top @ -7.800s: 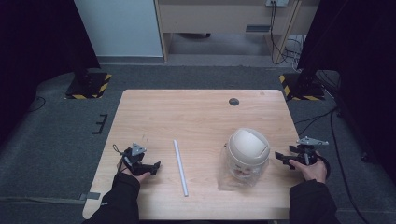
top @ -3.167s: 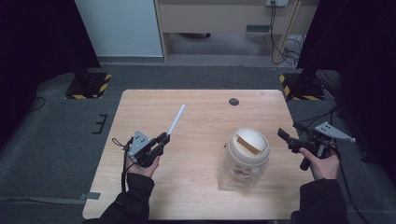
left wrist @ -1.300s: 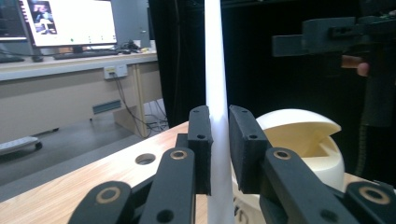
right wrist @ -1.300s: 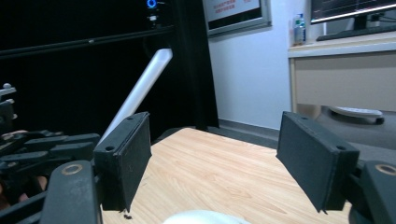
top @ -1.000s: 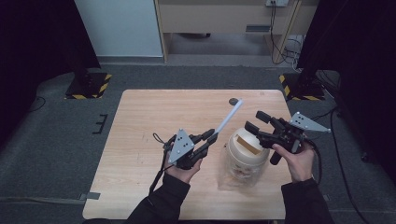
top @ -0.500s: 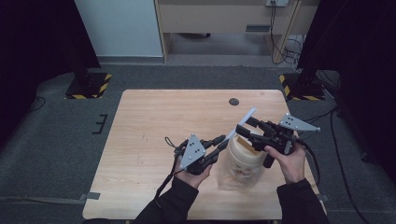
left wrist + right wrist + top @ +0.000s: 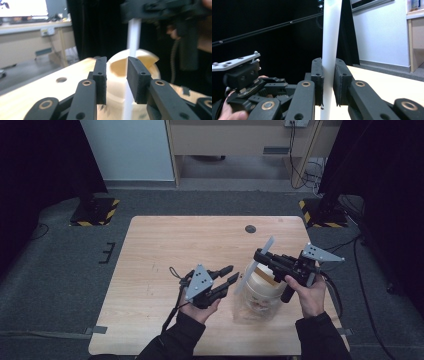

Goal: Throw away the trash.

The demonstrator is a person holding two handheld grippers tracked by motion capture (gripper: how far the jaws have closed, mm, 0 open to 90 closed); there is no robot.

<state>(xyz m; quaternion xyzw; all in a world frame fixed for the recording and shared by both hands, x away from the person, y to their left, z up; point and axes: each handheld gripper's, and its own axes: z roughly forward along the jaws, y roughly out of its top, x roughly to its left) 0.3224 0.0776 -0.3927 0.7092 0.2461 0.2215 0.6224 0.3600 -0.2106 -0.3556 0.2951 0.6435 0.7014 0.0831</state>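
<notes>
a person at a pale wooden table is standing a long, thin white plastic rod nearly upright over a rounded cream lidded container, its lower end at the container's top opening. the right gripper is clamped on the rod partway up its length, both black pads pressing its sides in the right gripper view. the left gripper is sitting just beside the rod's lower part with its jaws parted, the rod showing past the gap and nothing held. the rod is looking light, stiff and smooth, likely to slip or swing if pinched near an end, so a mid-length grip seems the safest hold. half a second earlier the left gripper was still holding the rod; now it is letting go and the rod is standing steeper. several seconds back the rod was lying flat on the table.
</notes>
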